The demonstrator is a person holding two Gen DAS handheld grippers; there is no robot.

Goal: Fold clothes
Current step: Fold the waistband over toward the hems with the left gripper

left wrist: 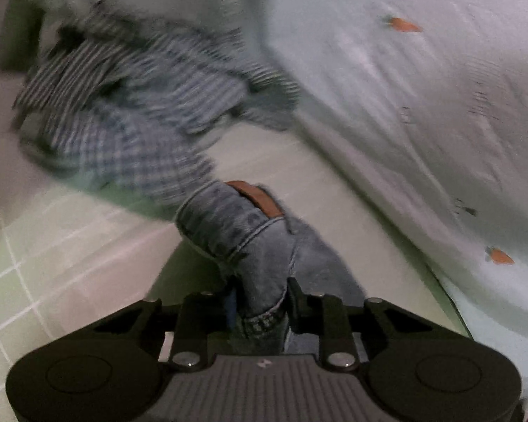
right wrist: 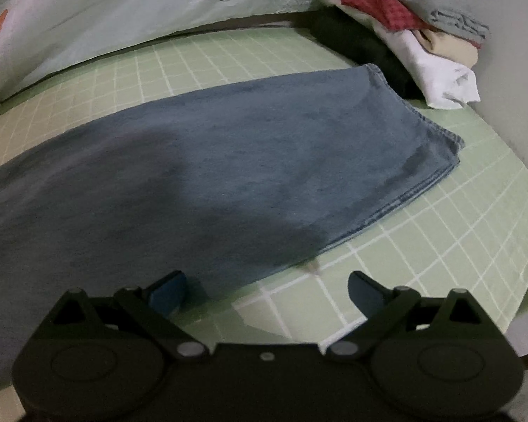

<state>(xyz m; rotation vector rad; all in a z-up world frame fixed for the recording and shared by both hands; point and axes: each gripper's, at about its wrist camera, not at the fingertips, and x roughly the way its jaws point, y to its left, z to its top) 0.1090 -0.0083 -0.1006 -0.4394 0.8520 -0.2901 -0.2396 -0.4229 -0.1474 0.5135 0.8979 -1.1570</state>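
In the left wrist view my left gripper (left wrist: 260, 299) is shut on the waistband of the blue jeans (left wrist: 250, 232), whose brown leather patch (left wrist: 260, 198) shows just beyond the fingers. The bunched denim is raised off the green grid sheet (left wrist: 52, 267). In the right wrist view the jeans' legs (right wrist: 200, 161) lie flat and folded together across the green grid sheet (right wrist: 440, 239), with the hems at the right. My right gripper (right wrist: 267, 292) stands open over the near edge of the legs, its left finger above the denim and nothing between the pads.
A blurred striped and checked garment (left wrist: 123, 105) lies heaped beyond the jeans. A pale quilt with carrot prints (left wrist: 404, 88) runs along the far side, quilt (right wrist: 123, 10). A pile of clothes (right wrist: 415, 35), red, white, beige and grey over black, sits at the back right.
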